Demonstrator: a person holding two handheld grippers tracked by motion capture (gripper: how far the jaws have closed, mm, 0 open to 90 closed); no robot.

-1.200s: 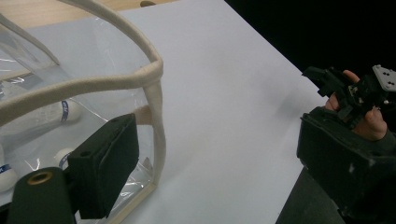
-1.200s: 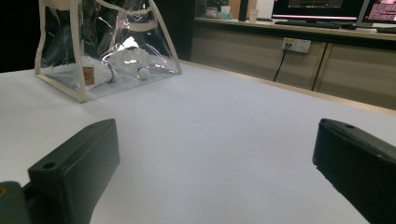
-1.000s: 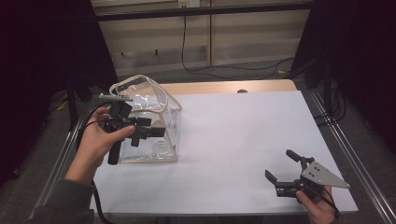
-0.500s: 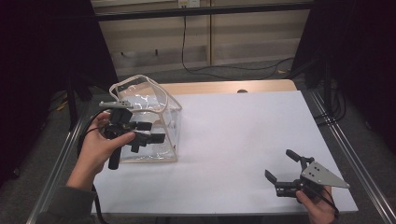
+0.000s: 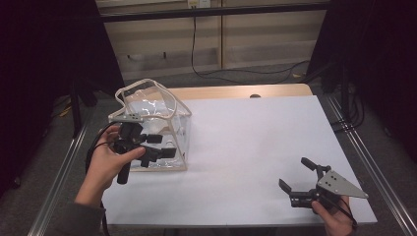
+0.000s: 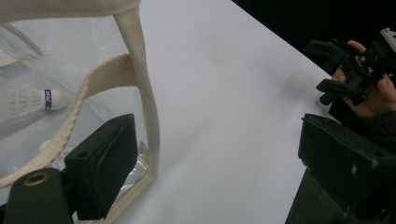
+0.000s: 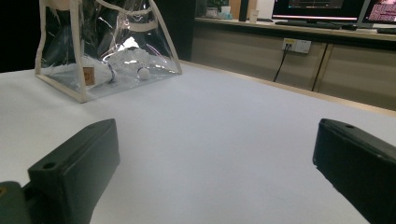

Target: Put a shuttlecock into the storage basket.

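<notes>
Plainly, the move to come turns on how the clear bag point(image 5: 156, 129) lies to the left claw point(image 5: 158, 146): the bag stands on the white desk point(image 5: 255, 147) at its far left, and the left claw sits right up against the bag's near-right side, its jaws spread wide and pointing rightward across the bag's front corner. In the left gripper view one jaw lies against the clear wall beside the cream corner seam point(image 6: 142, 88), while the other jaw hangs out over bare desk, so the corner edge lies between the two, closer to the one jaw; whether that jaw actually touches the plastic cannot be told. The right claw point(image 5: 299, 179) rests low at the near right corner of the desk, well apart from the bag, its jaws likewise spread with nothing between them, so the left hand point(image 5: 105, 164) is by far the nearer. The bag is a see-through plastic tote, upright, with cream fabric trim along its edges and a looping cream handle point(image 5: 140, 91) at the top. Inside it lies a white shuttlecock point(image 6: 30, 103) with a blue band, on its side against the floor of the bag.
</notes>
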